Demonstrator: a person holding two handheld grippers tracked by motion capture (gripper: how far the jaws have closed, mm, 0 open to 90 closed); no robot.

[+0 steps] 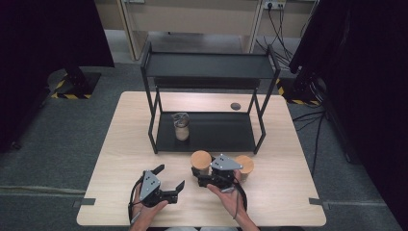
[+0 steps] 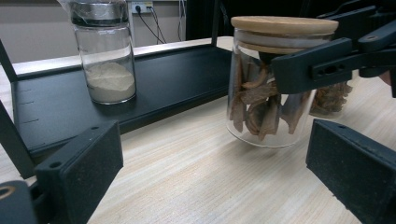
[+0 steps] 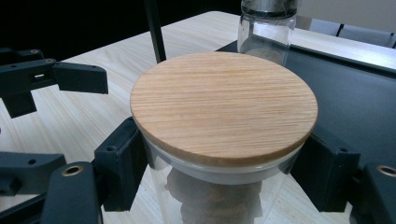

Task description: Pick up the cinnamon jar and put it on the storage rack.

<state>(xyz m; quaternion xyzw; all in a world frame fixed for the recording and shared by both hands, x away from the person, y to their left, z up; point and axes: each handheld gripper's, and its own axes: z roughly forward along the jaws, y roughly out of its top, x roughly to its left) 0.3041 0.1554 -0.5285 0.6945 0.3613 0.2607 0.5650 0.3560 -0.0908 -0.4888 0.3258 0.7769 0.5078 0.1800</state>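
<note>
Near the desk's front edge, the left claw point(image 1: 169, 182) hangs open and empty. Just beyond, the right claw point(image 1: 201, 179) grips the jar point(image 1: 200, 162) below its wooden lid point(image 3: 223, 105). Glass: rigid, slippery, breakable, probably moderately heavy; holding its body suits. Farther back, the rack point(image 1: 207, 137) carries a powder jar point(image 1: 181, 126).

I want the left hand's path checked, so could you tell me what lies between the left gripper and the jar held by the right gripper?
Bare tabletop, seen in the left gripper view: nothing lies between the open left gripper and the jar.
</note>
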